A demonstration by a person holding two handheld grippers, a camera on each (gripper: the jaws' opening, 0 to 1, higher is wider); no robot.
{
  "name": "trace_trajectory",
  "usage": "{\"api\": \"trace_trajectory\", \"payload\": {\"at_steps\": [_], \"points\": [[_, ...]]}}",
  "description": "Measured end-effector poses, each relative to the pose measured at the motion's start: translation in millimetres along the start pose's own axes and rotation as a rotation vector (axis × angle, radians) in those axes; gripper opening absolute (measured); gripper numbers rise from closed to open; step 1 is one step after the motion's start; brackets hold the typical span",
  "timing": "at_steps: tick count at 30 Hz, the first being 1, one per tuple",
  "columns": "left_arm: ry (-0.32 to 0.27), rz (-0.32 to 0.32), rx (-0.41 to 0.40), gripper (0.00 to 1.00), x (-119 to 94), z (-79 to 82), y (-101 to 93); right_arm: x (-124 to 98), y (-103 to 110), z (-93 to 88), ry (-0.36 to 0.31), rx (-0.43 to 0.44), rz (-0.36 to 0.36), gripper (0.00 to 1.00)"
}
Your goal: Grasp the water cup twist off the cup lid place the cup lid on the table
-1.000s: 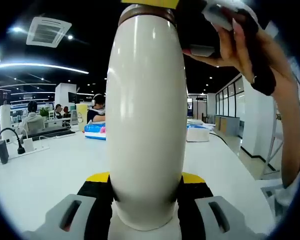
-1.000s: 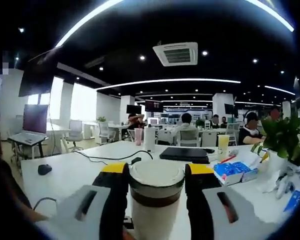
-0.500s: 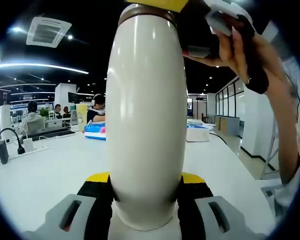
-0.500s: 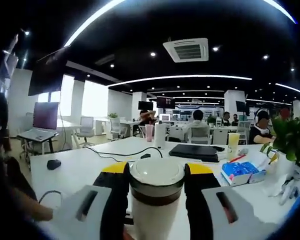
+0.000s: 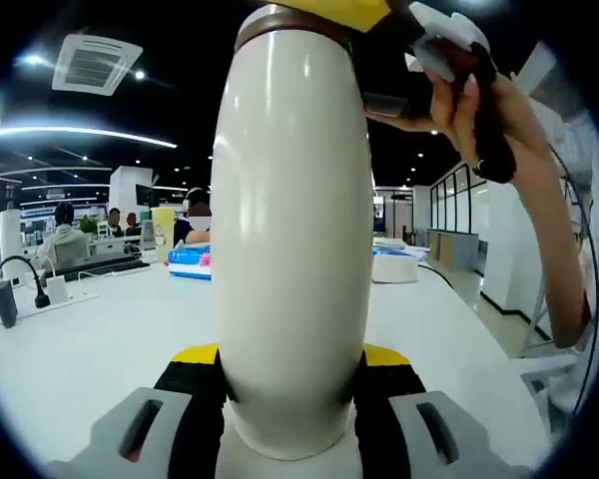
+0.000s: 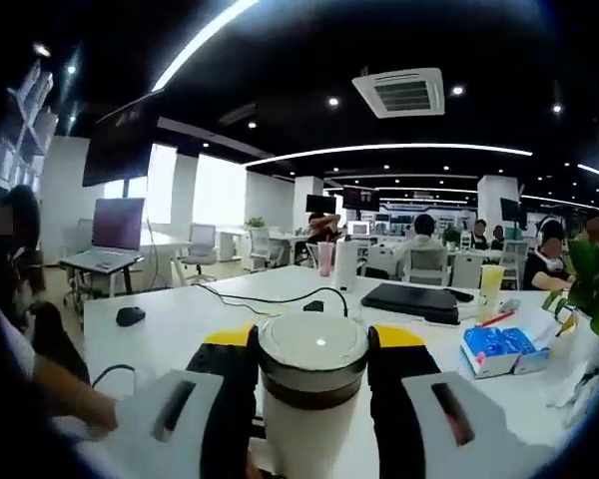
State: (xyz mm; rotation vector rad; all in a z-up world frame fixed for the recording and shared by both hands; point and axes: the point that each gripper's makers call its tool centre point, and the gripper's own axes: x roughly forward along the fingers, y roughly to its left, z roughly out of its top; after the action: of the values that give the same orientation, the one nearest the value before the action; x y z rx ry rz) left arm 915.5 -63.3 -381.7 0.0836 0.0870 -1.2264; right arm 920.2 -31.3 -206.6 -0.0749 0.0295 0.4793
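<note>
Left gripper: fingers clenched on the lower body of the water cup, one black, yellow-tipped finger on each side. Cup cream-white, held clear of the desk, with a brown band at its far end.

Right gripper: fingers clenched on the cup lid, a cream disc above a dark brown band, seated on the cup. In the left gripper view the right gripper meets the cup's far end, a person's hand wrapped round it.

Desk: white. Toward its far edge, a blue packet, a black laptop, a yellow drink, a potted plant at the right edge, a computer mouse at the left edge. Charger and cable at the left edge in the left gripper view.

Room: open office, seated people, ceiling air vent.
</note>
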Motion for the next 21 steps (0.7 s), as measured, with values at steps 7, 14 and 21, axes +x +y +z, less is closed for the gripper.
{"api": "trace_trajectory", "payload": {"at_steps": [7,14,21], "points": [[0.0,0.003,-0.005,0.51,0.1,-0.5,0.2,2.3,0.5,-0.4,0.017,0.0,0.046,0.45],[0.0,0.003,-0.002,0.51,0.5,-0.8,0.0,2.7,1.2,-2.6,0.055,-0.015,0.097,0.45],[0.0,0.001,0.005,0.51,0.9,-0.8,-0.4,-0.7,4.5,-4.7,0.072,-0.031,0.157,0.45]]}}
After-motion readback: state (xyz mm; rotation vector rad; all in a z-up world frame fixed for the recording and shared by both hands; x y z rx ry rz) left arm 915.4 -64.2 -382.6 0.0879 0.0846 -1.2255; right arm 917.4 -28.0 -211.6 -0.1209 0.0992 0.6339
